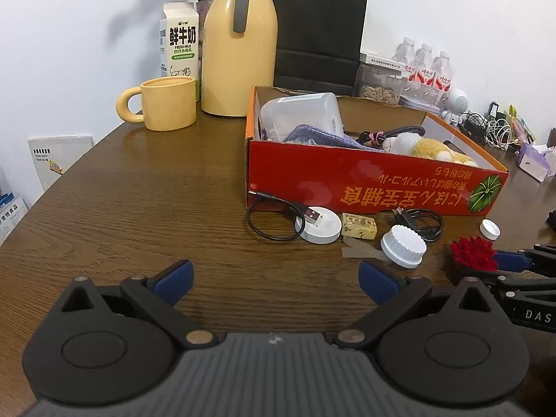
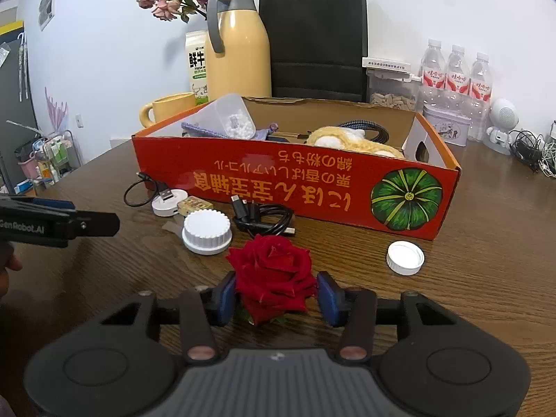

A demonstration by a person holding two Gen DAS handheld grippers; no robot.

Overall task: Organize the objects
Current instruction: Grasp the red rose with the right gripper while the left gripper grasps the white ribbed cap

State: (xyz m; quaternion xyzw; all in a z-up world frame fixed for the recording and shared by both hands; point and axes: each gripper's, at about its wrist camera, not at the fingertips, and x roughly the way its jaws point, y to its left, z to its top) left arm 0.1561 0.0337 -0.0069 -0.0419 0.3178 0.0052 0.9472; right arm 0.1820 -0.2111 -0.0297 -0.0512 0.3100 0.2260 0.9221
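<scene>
A red rose (image 2: 272,271) lies on the wooden table in front of the red cardboard box (image 2: 278,180). My right gripper (image 2: 276,297) is shut on it, one blue pad against each side of the bloom. In the left wrist view the rose (image 1: 472,253) shows at the right with a right-gripper pad (image 1: 510,260) beside it. My left gripper (image 1: 276,281) stands open over bare table, nothing between its fingers. Near the box lie a ribbed white cap (image 1: 403,246), a small white cap (image 2: 405,258), a white disc (image 1: 321,226), a yellow block (image 1: 358,226) and two black cables (image 1: 274,219) (image 2: 264,217).
The box holds a clear plastic container (image 1: 299,114), purple cloth and a plush toy (image 1: 431,147). Behind stand a yellow mug (image 1: 166,107), yellow thermos jug (image 1: 239,52), milk carton (image 1: 179,41), black paper bag (image 1: 318,31) and water bottles (image 2: 455,73). Tangled cables (image 1: 486,128) lie far right.
</scene>
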